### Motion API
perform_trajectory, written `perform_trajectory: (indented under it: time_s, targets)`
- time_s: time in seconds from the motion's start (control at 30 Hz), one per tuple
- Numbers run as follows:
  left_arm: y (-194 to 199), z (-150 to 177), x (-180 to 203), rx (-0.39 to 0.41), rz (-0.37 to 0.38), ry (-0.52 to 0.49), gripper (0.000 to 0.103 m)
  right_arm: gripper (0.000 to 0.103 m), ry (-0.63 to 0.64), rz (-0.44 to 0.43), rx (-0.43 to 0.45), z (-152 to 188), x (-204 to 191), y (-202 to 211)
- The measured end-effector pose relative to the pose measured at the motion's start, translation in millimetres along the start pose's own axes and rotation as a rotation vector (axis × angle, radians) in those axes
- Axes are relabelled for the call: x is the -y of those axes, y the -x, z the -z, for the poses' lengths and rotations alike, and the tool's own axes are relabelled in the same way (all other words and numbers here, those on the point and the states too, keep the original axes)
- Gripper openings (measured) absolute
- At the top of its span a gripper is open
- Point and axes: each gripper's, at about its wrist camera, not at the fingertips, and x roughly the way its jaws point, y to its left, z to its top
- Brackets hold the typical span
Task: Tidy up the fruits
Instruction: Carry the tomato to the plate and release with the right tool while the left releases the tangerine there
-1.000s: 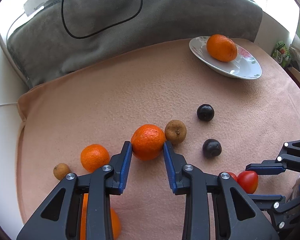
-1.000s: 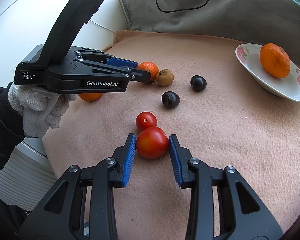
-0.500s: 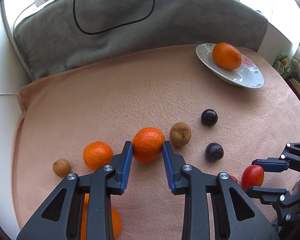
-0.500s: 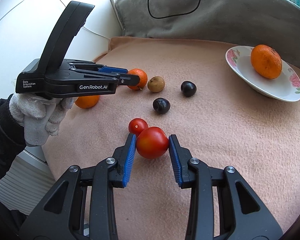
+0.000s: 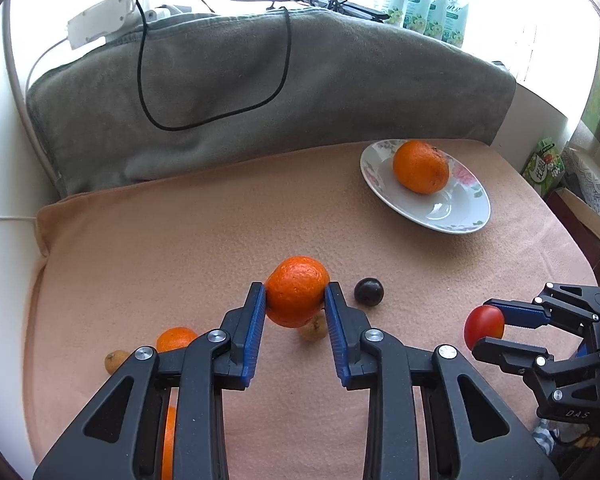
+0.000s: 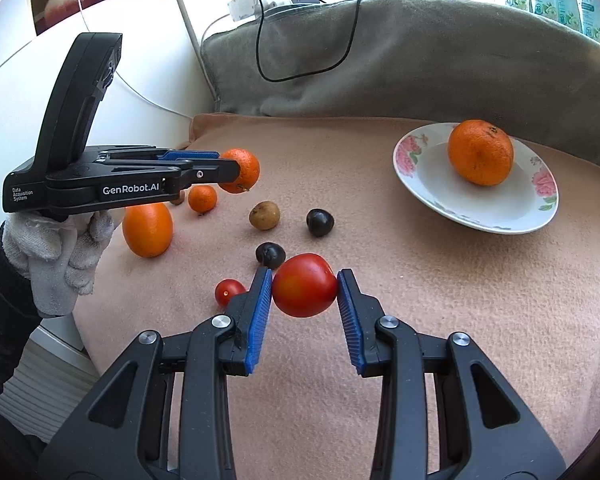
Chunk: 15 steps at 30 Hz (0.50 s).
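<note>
One orange [image 5: 420,166] plated [image 5: 452,216]; tangerine [image 5: 296,290] clamped in left gripper [image 5: 295,300], tomato [image 6: 304,285] in right gripper [image 6: 304,292], loose fruit left on blanket [image 6: 440,300].

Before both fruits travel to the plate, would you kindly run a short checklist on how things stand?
1. Left gripper shut on the tangerine: ok.
2. Right gripper shut on the big tomato: ok.
3. Both fruits clear of the blanket: ok.
4. Free room on the plate beside the orange: ok.
5. Grip firm enough for travel: cannot tell.
</note>
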Motion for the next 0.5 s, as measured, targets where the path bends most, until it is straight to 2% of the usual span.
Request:
perform_trajectory:
  time_s: [0.27,0.5]
  targets:
    - [-4,-27,28,0.047,0.06,-0.013,0.028,0.035,-0.046,0.073,0.051,-18,40,19]
    - [-24,-51,54,0.056,0.107,-0.028,0.028,0.035,-0.08,0.133,0.08,-29,73,29]
